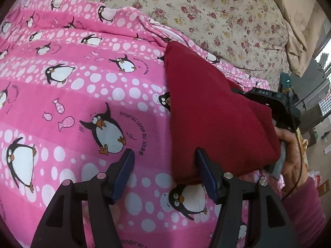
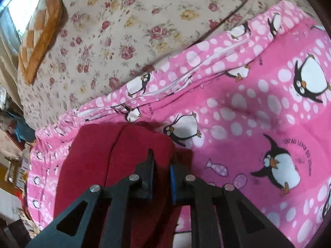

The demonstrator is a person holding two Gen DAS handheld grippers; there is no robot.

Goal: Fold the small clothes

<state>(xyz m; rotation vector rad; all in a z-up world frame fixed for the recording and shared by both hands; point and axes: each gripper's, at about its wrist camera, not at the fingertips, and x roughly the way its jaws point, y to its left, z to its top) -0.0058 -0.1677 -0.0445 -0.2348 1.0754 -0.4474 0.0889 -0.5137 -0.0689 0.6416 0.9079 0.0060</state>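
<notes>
We find the folded red garment [image 1: 215, 111] lying on the pink penguin blanket [image 1: 82, 107], near its edge. The right gripper [image 2: 161, 165] is pinched on the garment's fold; the left gripper [image 1: 163, 161] stands apart, empty, beside it. Lifting one-sided could spill the fold open. Blanket print reads "JUSQU'AU LEVER DU JOUR"; the gripper lettering is seemingly "DAS".

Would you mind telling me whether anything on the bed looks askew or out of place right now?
Nothing stands out. The red garment lies folded on the pink penguin blanket, the right gripper pinching its edge and the left gripper open beside it.
</notes>
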